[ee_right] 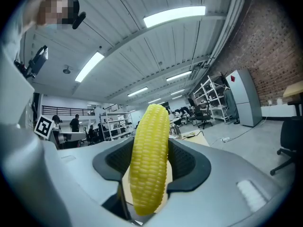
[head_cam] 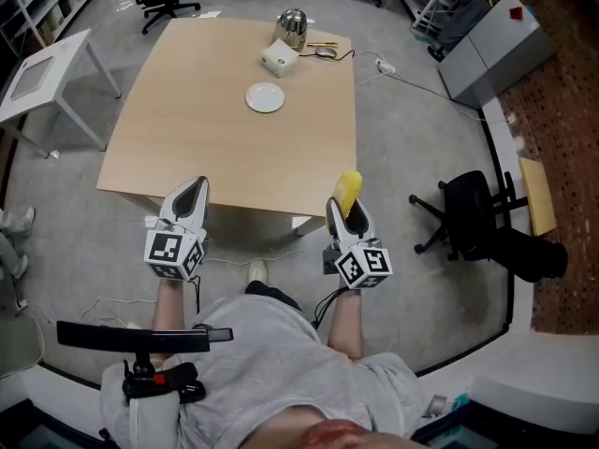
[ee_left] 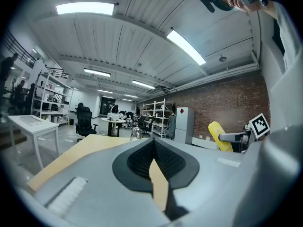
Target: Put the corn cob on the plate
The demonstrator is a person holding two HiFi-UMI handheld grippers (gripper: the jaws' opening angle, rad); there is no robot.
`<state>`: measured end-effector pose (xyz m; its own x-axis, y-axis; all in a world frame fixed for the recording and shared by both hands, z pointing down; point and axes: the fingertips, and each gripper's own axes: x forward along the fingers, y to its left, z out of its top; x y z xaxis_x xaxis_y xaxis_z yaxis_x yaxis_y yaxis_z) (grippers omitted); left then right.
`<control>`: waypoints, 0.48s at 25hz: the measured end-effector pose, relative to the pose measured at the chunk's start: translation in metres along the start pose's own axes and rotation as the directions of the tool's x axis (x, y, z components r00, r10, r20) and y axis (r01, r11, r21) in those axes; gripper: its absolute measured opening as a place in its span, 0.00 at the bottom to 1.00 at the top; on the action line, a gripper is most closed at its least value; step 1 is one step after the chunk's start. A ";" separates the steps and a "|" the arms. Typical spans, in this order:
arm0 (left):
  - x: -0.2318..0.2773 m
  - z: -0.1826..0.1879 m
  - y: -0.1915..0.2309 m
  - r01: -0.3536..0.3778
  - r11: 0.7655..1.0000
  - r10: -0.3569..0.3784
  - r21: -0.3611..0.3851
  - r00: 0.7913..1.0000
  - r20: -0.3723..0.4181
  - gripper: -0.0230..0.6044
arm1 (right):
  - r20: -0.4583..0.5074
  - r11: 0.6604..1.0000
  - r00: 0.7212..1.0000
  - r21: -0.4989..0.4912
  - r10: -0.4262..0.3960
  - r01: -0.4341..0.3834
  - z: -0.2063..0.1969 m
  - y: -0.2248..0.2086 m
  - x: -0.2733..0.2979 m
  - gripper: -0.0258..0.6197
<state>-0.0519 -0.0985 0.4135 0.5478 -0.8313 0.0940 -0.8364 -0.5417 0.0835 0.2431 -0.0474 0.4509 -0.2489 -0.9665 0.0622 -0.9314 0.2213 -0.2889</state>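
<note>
A yellow corn cob (ee_right: 149, 157) stands upright between the jaws of my right gripper (ee_right: 150, 171), which is shut on it. In the head view the corn cob (head_cam: 348, 191) sticks out of the right gripper (head_cam: 339, 210) over the table's near edge. A small white plate (head_cam: 265, 96) lies far ahead on the wooden table (head_cam: 187, 129). My left gripper (head_cam: 193, 195) hovers at the near edge, jaws shut with nothing in them; the left gripper view shows the left gripper (ee_left: 154, 157) with its pads together and the corn cob (ee_left: 219, 135) off to the right.
Beyond the plate sit a white box (head_cam: 279, 58), a metal kettle (head_cam: 293, 26) and a cable (head_cam: 412, 80) trailing off the table. A black chair (head_cam: 477, 218) stands at the right, a white side table (head_cam: 42, 73) at the left.
</note>
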 end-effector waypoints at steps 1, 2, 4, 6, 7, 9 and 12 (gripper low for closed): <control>0.004 0.001 0.001 -0.008 1.000 0.008 -0.001 1.000 0.001 0.07 | -0.001 1.000 1.000 -0.001 0.008 -0.008 0.002 -0.002 0.006 0.40; 0.007 0.002 0.003 -0.016 1.000 0.016 -0.002 1.000 0.002 0.07 | -0.003 1.000 1.000 -0.004 0.018 -0.018 0.003 -0.004 0.012 0.40; 0.016 0.003 0.005 -0.032 0.999 0.032 -0.002 0.999 0.000 0.07 | -0.006 0.999 0.999 -0.009 0.038 -0.038 0.004 -0.010 0.026 0.40; 0.024 -0.001 0.008 -0.043 0.999 0.043 0.000 0.999 -0.003 0.07 | -0.011 0.999 0.999 -0.010 0.053 -0.053 0.004 -0.017 0.038 0.40; 0.026 -0.002 0.009 -0.049 0.999 0.049 -0.001 0.999 -0.005 0.07 | -0.014 0.998 0.998 -0.010 0.060 -0.060 0.004 -0.018 0.043 0.40; 0.025 0.003 0.011 -0.065 0.998 0.065 -0.004 0.998 -0.010 0.07 | -0.019 0.997 0.997 -0.006 0.072 -0.073 0.007 -0.017 0.049 0.40; 0.023 0.010 0.014 -0.083 0.997 0.083 -0.003 0.996 -0.019 0.07 | -0.025 0.996 0.996 0.001 0.091 -0.091 0.011 -0.011 0.057 0.40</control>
<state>-0.0510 -0.1265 0.4068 0.4768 -0.8709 0.1195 -0.8790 -0.4704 0.0784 0.2425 -0.1063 0.4472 -0.3394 -0.9387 0.0598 -0.9047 0.3084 -0.2940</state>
